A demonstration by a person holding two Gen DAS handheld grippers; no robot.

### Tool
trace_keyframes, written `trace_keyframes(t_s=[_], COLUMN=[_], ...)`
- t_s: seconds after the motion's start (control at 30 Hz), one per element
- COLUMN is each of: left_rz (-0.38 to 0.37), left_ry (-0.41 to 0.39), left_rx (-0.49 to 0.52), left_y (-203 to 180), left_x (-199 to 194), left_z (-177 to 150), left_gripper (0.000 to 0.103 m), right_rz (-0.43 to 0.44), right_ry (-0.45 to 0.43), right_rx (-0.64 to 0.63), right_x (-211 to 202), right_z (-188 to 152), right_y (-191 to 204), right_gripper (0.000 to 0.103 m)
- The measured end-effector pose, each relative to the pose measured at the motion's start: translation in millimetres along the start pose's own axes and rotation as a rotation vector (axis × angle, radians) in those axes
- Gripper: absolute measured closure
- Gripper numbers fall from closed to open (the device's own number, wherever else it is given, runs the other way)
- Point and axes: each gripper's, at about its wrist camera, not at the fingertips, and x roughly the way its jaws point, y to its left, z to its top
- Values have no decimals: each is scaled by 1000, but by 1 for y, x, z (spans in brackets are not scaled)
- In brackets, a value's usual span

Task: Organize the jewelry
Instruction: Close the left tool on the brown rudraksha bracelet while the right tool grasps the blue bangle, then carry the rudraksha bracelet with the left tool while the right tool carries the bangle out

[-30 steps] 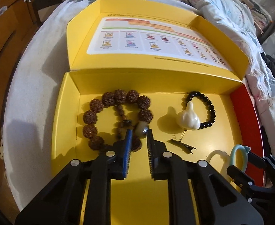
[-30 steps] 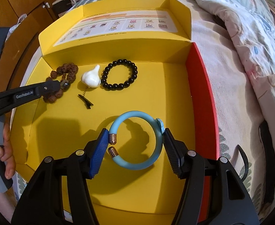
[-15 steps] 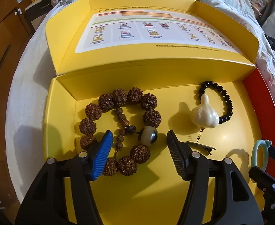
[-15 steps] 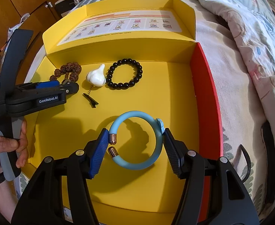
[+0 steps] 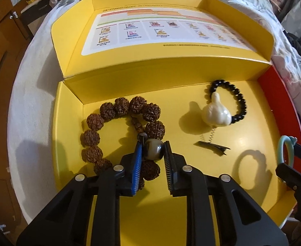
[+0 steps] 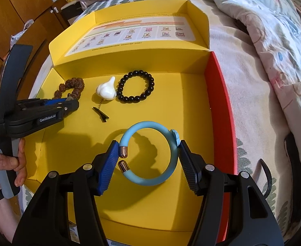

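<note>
Left tongs (image 5: 153, 150) closing on grey bead (image 5: 154, 150) of brown bracelet (image 5: 117, 131), pads touching. Right tongs (image 6: 147, 160) half open, clamping blue bangle (image 6: 150, 153) above box floor (image 6: 181, 102). Beyond: clip (image 6: 100, 113), white charm (image 6: 106, 89), black bracelet (image 6: 136, 90).

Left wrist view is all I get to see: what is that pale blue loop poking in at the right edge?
Observer: It is a blue bangle, an open ring with two copper-coloured end caps. The right tool grips it between its pads.
Operator: Is the white charm sitting on top of the black beads?
Observer: No. In the right wrist view the white charm lies beside the black bead bracelet. It is outside the loop and at most touches it.
Operator: Is there anything past the box on that side?
Observer: A black cable lies on the bed cover, beyond the box's red wall.
</note>
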Motion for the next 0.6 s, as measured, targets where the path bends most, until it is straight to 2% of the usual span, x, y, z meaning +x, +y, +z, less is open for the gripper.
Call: trace_keyframes(t_s=[0.23, 0.6], left_rz=[-66, -106], left_ry=[-54, -142], left_rx=[-37, -76], left_y=[2, 10], left_x=[-31, -74], left_z=[-1, 2], left_gripper=[83, 83], right_rz=[13, 26], right_ry=[-21, -54], right_rx=[17, 24], right_x=[-10, -34], right_z=[2, -1], right_y=[-5, -2], right_gripper=[43, 43])
